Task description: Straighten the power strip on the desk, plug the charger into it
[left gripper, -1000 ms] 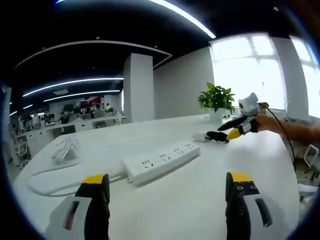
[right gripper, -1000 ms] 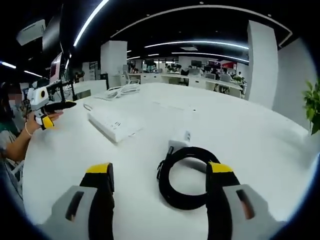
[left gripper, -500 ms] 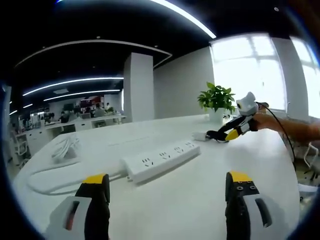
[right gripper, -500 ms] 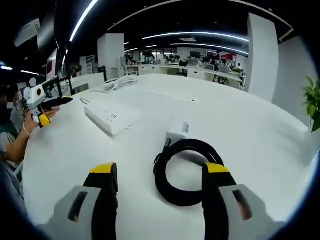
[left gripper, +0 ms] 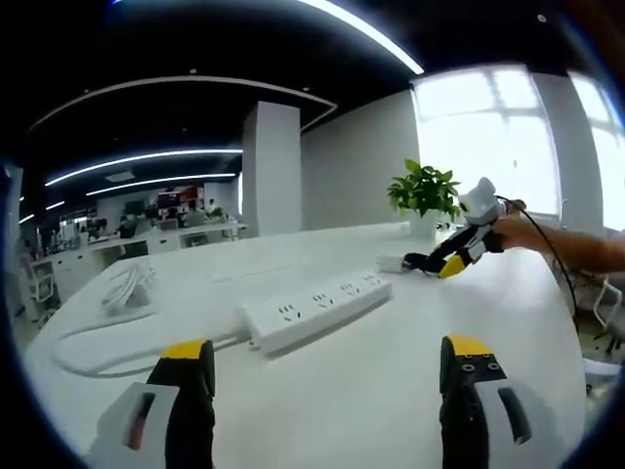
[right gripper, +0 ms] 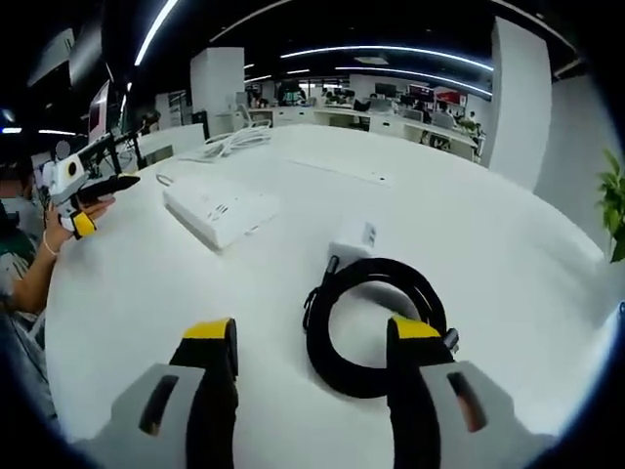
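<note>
While both grippers are wide open and empty, nothing is plugged.
The right gripper hangs above the charger; closing on its coiled cable may drag it away from the power strip on the desk.

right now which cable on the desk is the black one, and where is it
The coiled charger cable, lying between the right gripper's open jaws beside the white charger. The power strip's cord and the bundle are white.
</note>
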`<state>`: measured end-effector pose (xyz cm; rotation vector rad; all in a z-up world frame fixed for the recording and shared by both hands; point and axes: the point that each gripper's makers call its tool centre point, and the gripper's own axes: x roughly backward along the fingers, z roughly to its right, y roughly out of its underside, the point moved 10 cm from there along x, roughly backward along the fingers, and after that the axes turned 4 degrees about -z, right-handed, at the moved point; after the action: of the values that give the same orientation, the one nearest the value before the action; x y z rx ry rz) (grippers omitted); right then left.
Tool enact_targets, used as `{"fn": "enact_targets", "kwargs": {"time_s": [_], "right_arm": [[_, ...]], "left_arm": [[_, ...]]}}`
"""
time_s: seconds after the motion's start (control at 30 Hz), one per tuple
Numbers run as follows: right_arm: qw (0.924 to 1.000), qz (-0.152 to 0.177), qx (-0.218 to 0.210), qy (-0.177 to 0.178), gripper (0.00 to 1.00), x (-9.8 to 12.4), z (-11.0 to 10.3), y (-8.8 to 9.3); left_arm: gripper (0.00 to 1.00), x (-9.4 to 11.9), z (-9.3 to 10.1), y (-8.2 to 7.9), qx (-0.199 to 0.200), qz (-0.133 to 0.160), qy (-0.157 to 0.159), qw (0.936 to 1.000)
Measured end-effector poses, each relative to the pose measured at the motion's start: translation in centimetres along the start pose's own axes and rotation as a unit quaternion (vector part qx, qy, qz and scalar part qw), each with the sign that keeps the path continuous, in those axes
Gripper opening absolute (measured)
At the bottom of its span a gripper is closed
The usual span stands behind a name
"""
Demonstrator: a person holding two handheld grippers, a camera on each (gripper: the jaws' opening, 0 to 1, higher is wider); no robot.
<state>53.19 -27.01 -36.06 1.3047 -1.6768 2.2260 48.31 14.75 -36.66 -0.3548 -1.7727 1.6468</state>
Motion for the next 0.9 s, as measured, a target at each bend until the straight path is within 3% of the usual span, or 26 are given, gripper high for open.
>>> {"fn": "enact_targets", "kwargs": {"time_s": [0.53,0.7,0.9], "right_arm": [[0.9986,-0.042,0.029,0.014,0.47,-0.54,0.17,-0.35],[0.9984,-0.043,0.036,0.011,0.35,-0.72,0.62,-0.49],[0.9987,-0.037,0.034,0.006,0.29,-0.83,0.58,-0.39]], "left_arm": [[0.98,0.34,-0.39,-0.28,0.003,0.002,-0.005,1.0],[0.98,0.38,-0.46,-0.38,0.002,0.001,-0.005,1.0],[0.97,0.42,-0.67,-0.52,0.006,0.003,-0.007,1.0]]}}
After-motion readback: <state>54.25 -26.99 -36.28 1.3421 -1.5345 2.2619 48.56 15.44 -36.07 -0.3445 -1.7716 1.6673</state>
